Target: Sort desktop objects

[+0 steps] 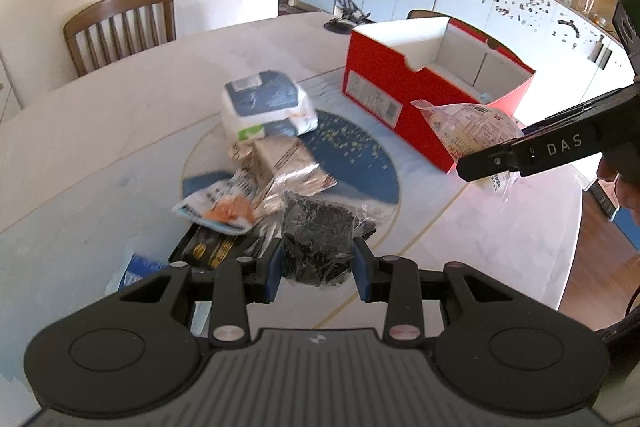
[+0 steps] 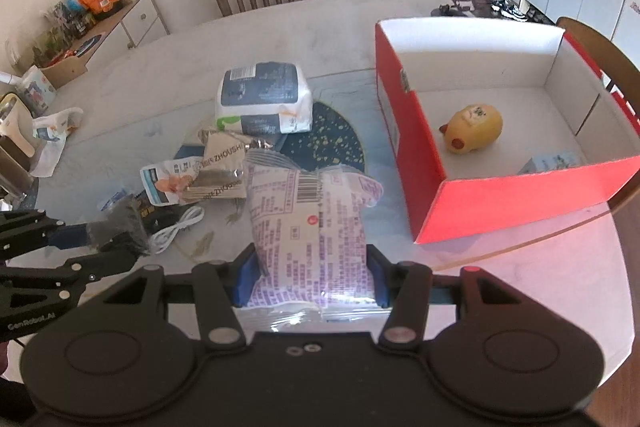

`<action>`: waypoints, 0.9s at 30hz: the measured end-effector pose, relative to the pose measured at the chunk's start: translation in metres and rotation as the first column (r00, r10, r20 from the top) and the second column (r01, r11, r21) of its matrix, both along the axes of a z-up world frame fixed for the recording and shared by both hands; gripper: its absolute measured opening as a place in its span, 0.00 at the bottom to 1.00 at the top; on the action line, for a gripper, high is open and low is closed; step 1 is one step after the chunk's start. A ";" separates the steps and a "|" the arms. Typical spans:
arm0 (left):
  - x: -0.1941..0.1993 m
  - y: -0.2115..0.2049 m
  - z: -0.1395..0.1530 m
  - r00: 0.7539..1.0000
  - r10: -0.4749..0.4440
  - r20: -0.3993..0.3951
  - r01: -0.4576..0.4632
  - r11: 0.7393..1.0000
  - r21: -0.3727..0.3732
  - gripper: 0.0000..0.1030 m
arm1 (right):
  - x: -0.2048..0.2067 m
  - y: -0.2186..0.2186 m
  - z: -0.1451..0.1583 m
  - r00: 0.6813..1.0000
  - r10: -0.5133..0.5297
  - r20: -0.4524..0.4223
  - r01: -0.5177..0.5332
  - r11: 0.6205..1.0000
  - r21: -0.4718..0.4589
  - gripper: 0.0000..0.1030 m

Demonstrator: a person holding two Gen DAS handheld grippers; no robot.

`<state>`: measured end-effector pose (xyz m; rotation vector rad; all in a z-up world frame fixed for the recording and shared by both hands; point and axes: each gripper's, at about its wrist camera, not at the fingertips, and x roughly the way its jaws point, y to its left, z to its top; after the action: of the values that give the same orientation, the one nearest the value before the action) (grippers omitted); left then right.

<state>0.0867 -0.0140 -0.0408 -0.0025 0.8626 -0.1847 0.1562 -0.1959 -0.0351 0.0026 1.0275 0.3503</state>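
Above the table's near edge, your left gripper clamps a black crinkly packet and your right gripper grips a purple-printed snack bag, so carry both over the red box wall and release inside.

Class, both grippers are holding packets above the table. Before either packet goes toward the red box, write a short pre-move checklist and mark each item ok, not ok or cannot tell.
1. Left gripper clamped on the dark packet: ok.
2. Right gripper clamped on the purple-printed packet: ok.
3. Red box open at the top: ok.
4. Free floor space inside the box beside the yellow toy: ok.
5. Both packets clear of the pile on the table: ok for the purple-printed one; cannot tell for the dark one.
6. Grips firm enough not to slip: cannot tell.
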 end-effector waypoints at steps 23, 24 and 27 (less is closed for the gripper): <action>0.044 -0.059 0.031 0.992 -0.105 0.065 0.105 0.994 0.000 0.33 | 0.012 -0.058 0.039 0.993 -0.061 0.100 0.059 0.998 0.021 0.52; 0.047 -0.062 0.032 0.992 -0.110 0.067 0.111 0.994 -0.001 0.33 | 0.013 -0.062 0.039 0.993 -0.065 0.102 0.063 0.998 0.022 0.52; 0.057 -0.073 0.035 0.989 -0.126 0.077 0.126 0.992 -0.003 0.33 | 0.018 -0.072 0.041 0.992 -0.068 0.109 0.067 0.998 0.017 0.52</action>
<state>0.1435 -0.0871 -0.0059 0.0516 0.7854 -0.3049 0.1738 -0.2678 0.0056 0.0303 0.9146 0.2926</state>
